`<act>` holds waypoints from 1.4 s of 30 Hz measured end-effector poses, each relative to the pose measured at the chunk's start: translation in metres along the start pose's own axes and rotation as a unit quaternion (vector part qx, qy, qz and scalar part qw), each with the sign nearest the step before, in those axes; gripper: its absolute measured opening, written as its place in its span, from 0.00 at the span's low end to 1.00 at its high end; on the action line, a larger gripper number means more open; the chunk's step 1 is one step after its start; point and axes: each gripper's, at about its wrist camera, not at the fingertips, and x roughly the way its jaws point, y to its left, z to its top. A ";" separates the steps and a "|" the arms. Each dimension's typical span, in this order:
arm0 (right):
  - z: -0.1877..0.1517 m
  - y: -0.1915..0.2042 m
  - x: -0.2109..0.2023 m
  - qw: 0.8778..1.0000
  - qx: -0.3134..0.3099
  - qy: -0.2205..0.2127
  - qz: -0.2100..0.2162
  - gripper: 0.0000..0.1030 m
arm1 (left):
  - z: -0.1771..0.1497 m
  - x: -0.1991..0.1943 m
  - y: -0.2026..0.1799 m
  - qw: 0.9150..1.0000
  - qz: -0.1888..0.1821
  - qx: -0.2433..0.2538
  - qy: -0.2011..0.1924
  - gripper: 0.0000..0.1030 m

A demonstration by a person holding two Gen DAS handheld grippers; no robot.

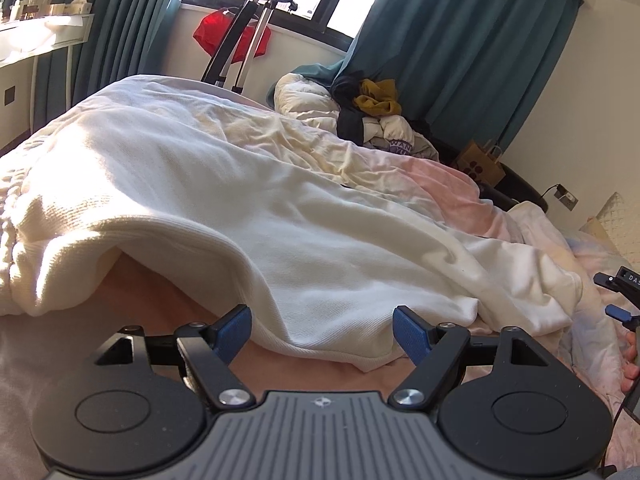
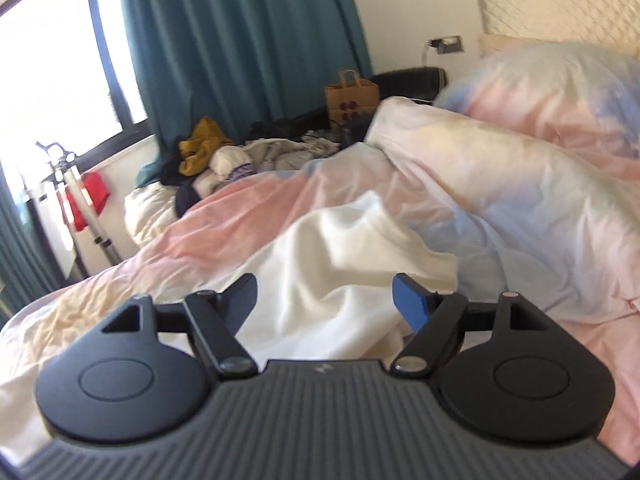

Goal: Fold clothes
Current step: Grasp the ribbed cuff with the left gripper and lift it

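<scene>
A white knit garment (image 1: 224, 216) lies spread across the bed, its ribbed hem nearest me. My left gripper (image 1: 322, 330) stands open just in front of that hem, with the hem's edge lying between the blue pads (image 1: 410, 334) but not pinched. In the right wrist view the same white garment (image 2: 340, 272) shows as a bunched end on the pink and blue duvet (image 2: 500, 208). My right gripper (image 2: 324, 300) is open above that bunched cloth, holding nothing. The right gripper's fingertips (image 1: 618, 298) also peek in at the right edge of the left wrist view.
A pile of mixed clothes (image 1: 376, 100) sits at the far side of the bed by teal curtains (image 1: 460, 48). A brown paper bag (image 2: 351, 98) stands beyond. A stand with a red garment (image 1: 230, 38) is by the window. A quilted pillow (image 2: 560, 8) leans at the headboard.
</scene>
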 end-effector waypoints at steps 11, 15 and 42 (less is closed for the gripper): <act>-0.053 0.079 -0.063 0.977 -0.070 0.097 0.179 0.83 | 0.040 -0.059 0.056 0.990 0.005 -0.136 -0.041 0.78; -0.061 0.088 -0.062 0.972 -0.078 0.116 0.187 0.83 | 0.073 -0.063 0.116 0.971 -0.033 -0.234 -0.028 0.74; -0.114 0.097 0.015 0.922 -0.013 0.325 0.210 0.82 | 0.119 -0.012 0.303 0.908 -0.031 -0.419 -0.012 0.73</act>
